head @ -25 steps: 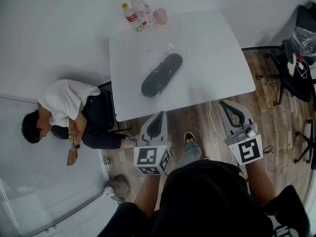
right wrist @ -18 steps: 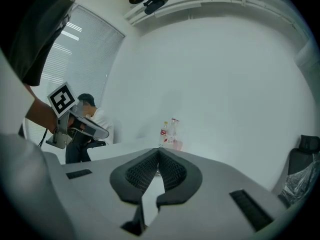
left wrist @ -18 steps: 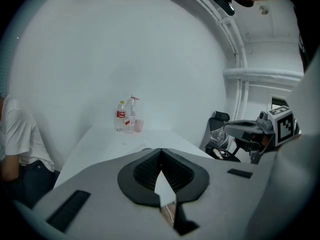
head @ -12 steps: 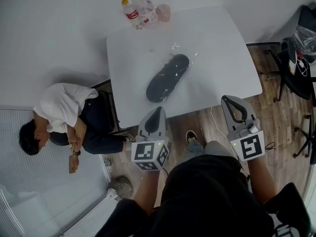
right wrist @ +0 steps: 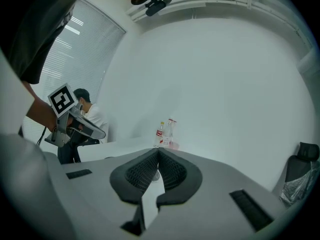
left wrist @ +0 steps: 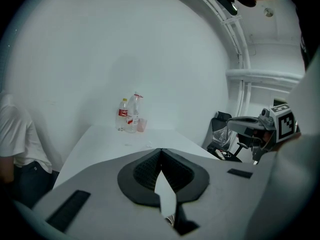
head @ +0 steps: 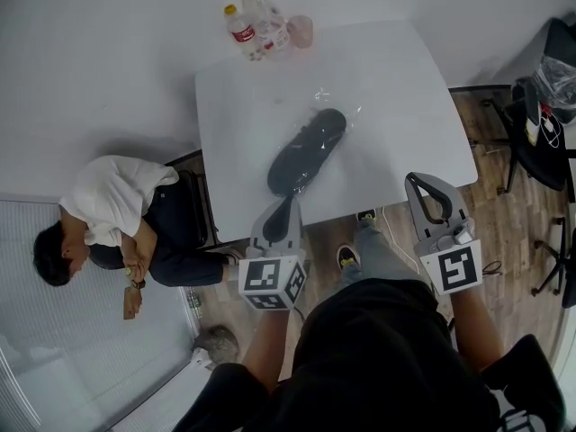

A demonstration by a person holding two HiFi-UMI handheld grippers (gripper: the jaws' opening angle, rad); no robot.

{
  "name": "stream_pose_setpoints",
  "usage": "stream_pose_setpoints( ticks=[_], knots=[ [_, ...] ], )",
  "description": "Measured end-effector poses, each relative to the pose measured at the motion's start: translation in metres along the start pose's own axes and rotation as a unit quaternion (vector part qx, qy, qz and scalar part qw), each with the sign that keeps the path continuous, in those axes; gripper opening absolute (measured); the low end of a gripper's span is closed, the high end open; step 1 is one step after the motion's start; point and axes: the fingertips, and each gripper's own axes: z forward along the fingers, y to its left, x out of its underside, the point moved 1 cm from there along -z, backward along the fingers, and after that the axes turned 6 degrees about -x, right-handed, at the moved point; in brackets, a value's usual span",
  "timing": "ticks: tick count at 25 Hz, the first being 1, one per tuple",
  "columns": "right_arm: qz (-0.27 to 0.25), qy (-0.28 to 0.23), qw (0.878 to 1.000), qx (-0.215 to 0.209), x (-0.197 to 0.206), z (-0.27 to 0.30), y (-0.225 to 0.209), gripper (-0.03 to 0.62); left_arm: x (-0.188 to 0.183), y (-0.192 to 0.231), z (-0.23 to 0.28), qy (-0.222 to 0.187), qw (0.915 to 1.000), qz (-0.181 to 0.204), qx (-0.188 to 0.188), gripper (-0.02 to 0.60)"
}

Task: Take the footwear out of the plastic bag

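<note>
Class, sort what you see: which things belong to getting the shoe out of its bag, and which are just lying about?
Belong to the job: dark shoe; clear plastic bag around it; left claw and right claw, both shut and empty.
Just lying about: bottles; pink cup; seated person; office chair.

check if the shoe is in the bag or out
In: the clear bag shows around the dark shoe lying on the table.
</note>
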Motion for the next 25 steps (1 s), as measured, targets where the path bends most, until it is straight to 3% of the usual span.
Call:
stream_pose_setpoints(
  ticks=[6,11,19,20,21,22,25],
  knots=[
    [0.011,-0.011,1.0,-0.01,0.005,0.023,-0.026,0.018,-0.002,0.008,0.028,0.03,0.9995,0.009,-0.009,0.023],
    [0.007,-0.021,1.0,-0.021,0.003,0.048,-0.053,0.018,0.003,0.017,0.066,0.081,0.9955,0.046,-0.015,0.023],
    [0.02,-0.041,0.999,-0.028,0.0,0.071,-0.097,0.018,0.022,0.012,0.112,0.164,0.9761,0.142,-0.007,0.028],
    [0.022,-0.042,0.998,-0.03,0.001,0.072,-0.101,0.018,0.025,0.011,0.118,0.174,0.9742,0.143,-0.003,0.071],
    [0.022,-0.042,0.998,-0.033,0.002,0.074,-0.106,0.018,0.029,0.008,0.124,0.187,0.9716,0.144,0.003,0.171],
    [0.021,-0.044,0.998,-0.035,0.002,0.076,-0.11,0.018,0.034,0.006,0.129,0.202,0.9679,0.15,0.007,0.23],
    [0.03,-0.053,0.997,-0.042,0.005,0.081,-0.118,0.018,0.05,0.006,0.139,0.232,0.9527,0.196,0.004,0.287]
  ],
)
